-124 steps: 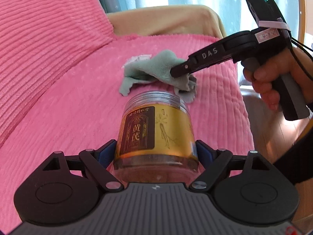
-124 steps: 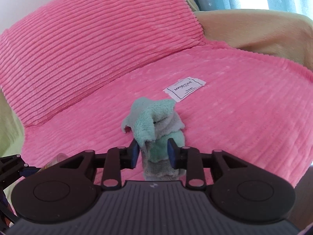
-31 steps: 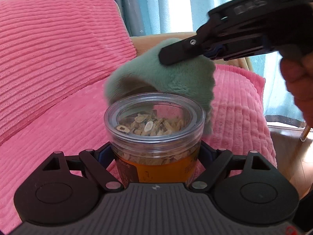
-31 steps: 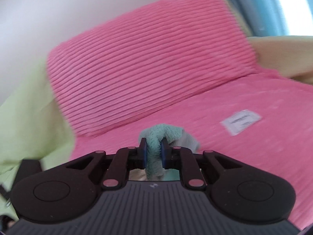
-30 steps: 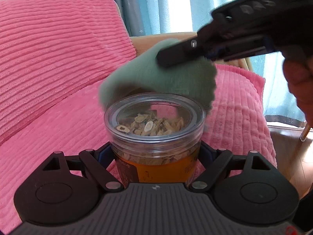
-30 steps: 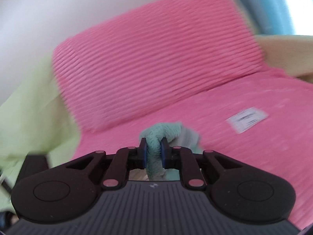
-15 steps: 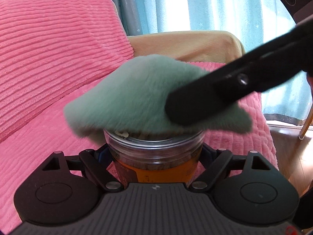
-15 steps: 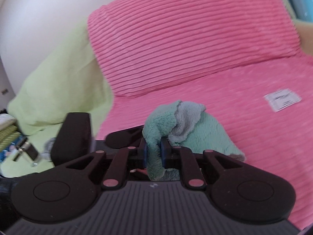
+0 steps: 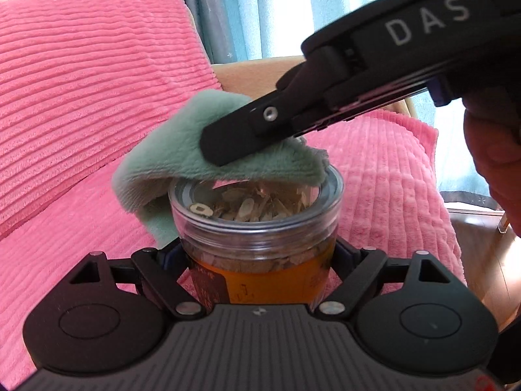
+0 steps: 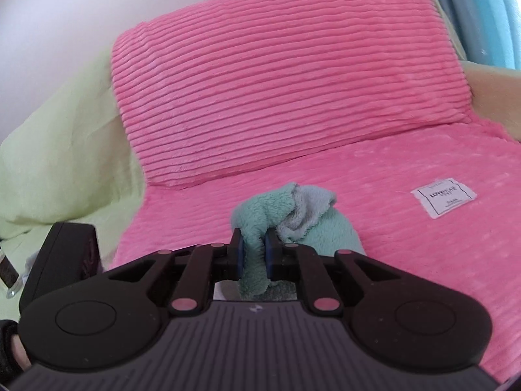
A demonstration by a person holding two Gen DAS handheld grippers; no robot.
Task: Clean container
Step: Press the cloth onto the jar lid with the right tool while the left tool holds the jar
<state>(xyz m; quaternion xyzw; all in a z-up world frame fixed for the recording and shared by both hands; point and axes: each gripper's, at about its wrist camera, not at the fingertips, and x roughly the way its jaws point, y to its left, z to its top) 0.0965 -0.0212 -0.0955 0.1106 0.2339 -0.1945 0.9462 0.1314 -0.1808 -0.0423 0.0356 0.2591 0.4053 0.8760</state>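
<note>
Above the pink sofa cushion, the clear jar sits upright, clamped at its sides by the left gripper fingers. The right gripper pinches a green cloth draped over the jar's rim. Pressing sideways could probably tilt the jar and loosen the hold.

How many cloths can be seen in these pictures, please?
1. The green cloth is pinched in the right gripper and lies over the top of the jar, which the left gripper holds. No other cloth shows.
</note>
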